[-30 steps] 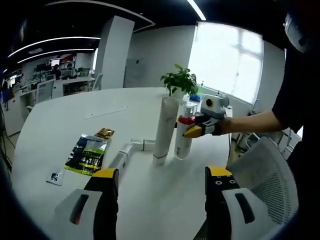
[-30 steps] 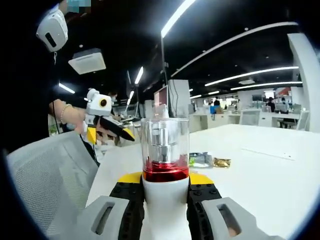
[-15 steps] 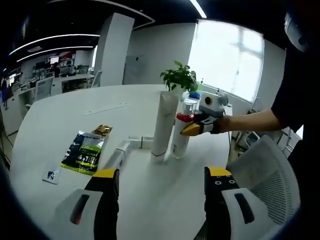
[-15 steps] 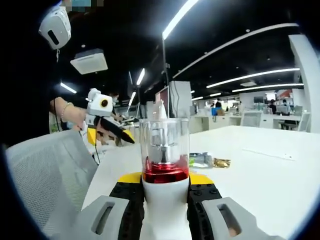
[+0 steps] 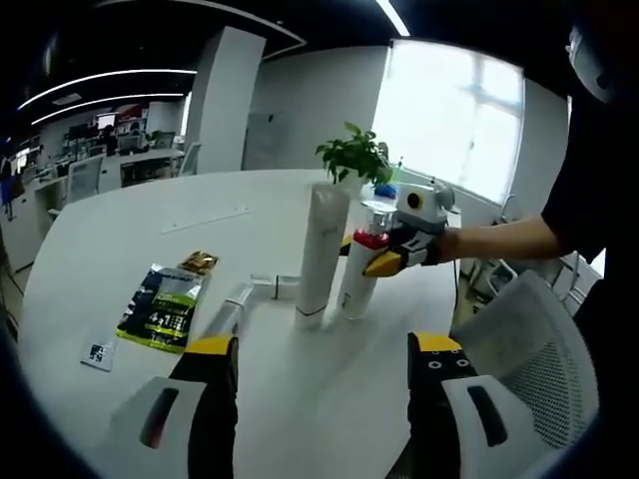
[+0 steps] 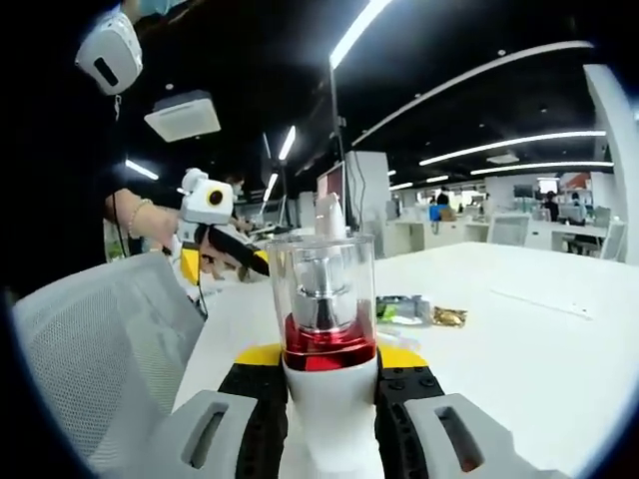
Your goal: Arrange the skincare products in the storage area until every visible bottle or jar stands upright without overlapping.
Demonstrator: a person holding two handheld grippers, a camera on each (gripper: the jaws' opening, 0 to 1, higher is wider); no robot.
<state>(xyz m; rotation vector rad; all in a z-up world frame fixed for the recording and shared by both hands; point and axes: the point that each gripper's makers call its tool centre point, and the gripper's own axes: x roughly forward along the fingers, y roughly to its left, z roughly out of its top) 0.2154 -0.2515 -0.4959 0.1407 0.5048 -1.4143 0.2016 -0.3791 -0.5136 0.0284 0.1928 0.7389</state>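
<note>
Pump bottle (image 5: 357, 269) with red collar now leans slightly off upright, gripped by the right tongs (image 5: 391, 255), beside the tall white tube (image 5: 314, 251) mid-counter (image 5: 120, 230). Left tongs (image 5: 321, 399) stay apart, idle. Another tube (image 5: 233, 309) lies flat, not yet stood up.

White bottle (image 6: 327, 399) with red band and clear cap; white tube (image 5: 314, 254); green-black sachet (image 5: 160, 307); yellow-tipped black claw (image 5: 374, 261).

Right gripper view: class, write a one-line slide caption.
Right gripper clamps a white pump bottle upright over the white table.
</note>
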